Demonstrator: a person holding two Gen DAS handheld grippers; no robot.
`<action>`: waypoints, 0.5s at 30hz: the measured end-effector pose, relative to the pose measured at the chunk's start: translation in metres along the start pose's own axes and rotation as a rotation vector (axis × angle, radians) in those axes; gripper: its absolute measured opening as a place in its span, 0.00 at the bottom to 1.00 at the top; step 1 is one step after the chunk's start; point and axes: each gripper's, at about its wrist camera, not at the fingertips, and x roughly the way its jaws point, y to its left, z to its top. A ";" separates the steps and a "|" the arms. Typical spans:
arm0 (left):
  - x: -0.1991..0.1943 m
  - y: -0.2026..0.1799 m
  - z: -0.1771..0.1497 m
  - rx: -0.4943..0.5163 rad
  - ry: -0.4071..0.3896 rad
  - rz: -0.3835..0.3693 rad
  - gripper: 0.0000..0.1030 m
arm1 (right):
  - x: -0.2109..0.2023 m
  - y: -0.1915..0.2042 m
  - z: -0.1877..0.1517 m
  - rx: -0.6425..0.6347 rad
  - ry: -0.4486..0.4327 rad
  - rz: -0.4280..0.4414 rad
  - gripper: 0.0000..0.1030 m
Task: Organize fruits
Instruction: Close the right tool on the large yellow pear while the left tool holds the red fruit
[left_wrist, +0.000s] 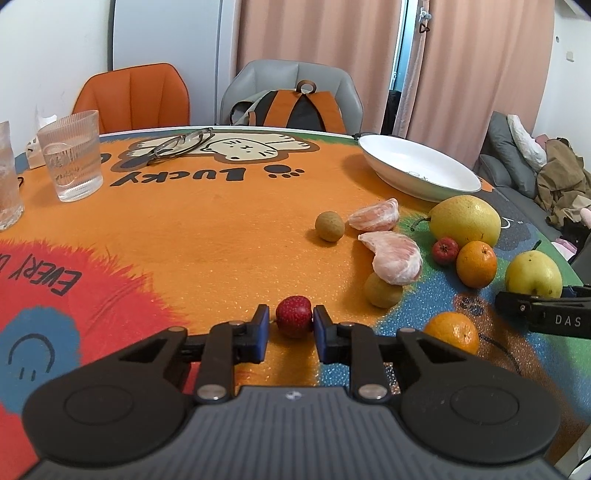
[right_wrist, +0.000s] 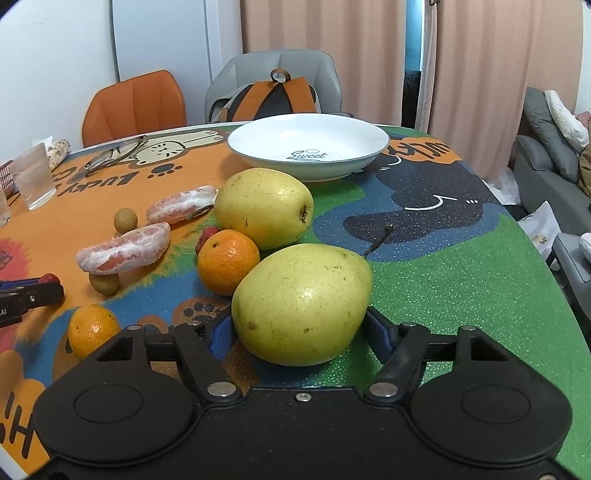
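Blue pads of your left gripper (left_wrist: 290, 325) clamp the red berry (left_wrist: 293, 315); your right gripper (right_wrist: 301, 332), half-open, flanks the near pear (right_wrist: 301, 304), contact unclear.

We are in a home, in a dining corner that opens onto a living area. We see a round table (right_wrist: 461, 258) under a bright cartoon cloth, with two chairs pushed up at its far side, one orange (left_wrist: 133, 98) and one grey (left_wrist: 291, 79), a backpack (left_wrist: 291, 107) sitting on the grey one. Drinking glasses (left_wrist: 70, 155), spectacles (left_wrist: 181, 144), a white plate (right_wrist: 308, 147) and loose fruit lie on the table. Pink curtains (right_wrist: 332, 48) hang full length behind, and at far right we see a grey sofa (right_wrist: 543, 158) with cushions and heaped clothes.
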 end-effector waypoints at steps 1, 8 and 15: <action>0.000 0.000 0.000 0.000 0.000 -0.001 0.23 | 0.000 0.000 0.000 -0.003 0.000 0.002 0.65; -0.005 -0.005 0.005 0.011 -0.018 -0.008 0.23 | -0.007 -0.006 0.000 0.014 -0.007 0.039 0.64; -0.007 -0.009 0.008 0.010 -0.023 -0.019 0.23 | -0.014 -0.005 0.006 -0.020 -0.030 0.025 0.60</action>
